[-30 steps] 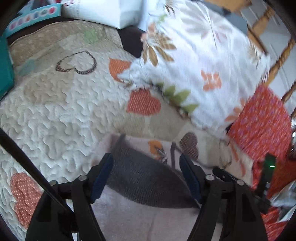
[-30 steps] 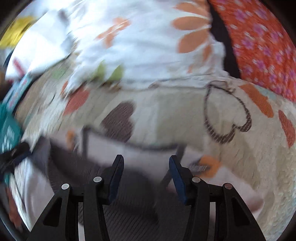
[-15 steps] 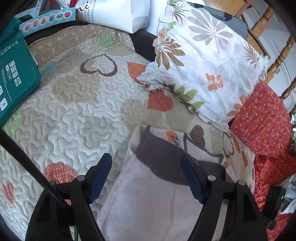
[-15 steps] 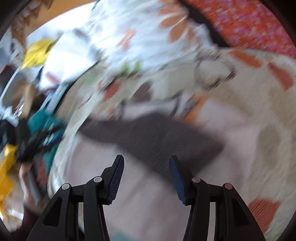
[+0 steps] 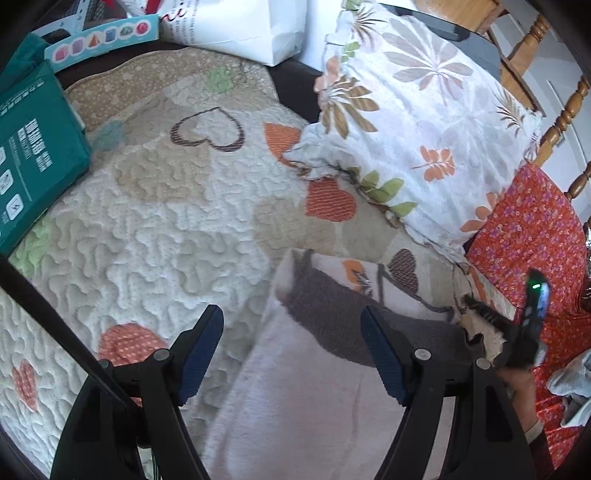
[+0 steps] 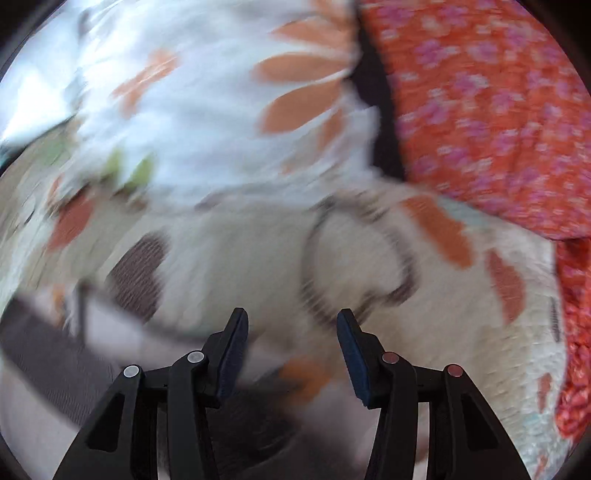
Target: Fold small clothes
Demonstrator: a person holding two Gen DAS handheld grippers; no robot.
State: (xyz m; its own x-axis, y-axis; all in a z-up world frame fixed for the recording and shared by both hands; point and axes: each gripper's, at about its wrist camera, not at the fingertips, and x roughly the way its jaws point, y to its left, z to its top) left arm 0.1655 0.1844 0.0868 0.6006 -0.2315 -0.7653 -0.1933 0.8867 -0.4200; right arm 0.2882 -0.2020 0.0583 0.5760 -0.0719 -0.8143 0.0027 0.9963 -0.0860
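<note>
A small pale pink garment [image 5: 314, 398] with a grey panel and an orange motif lies flat on the heart-patterned quilt [image 5: 166, 229]. My left gripper [image 5: 291, 332] hangs open above its left part; the left finger is over bare quilt and the right finger over the grey panel. At the garment's far right corner, a hand holds the black housing [image 5: 535, 295] of my right gripper, which shows a green light. In the blurred right wrist view, the right gripper [image 6: 291, 332] is open over the garment's edge [image 6: 48, 354] and the quilt [image 6: 354, 258], with nothing between its pads.
A floral pillow [image 5: 424, 122] and a red flowered cloth [image 5: 528, 240] lie behind the garment. A teal box [image 5: 33, 147] sits at the quilt's left edge, and a white bag [image 5: 251, 29] at the back. Wooden spindles [image 5: 561, 122] stand at the far right.
The left view has pulled back from the garment, showing more of its pale part and the quilt. The right view swung left over the grey panel, then back towards the pillow.
</note>
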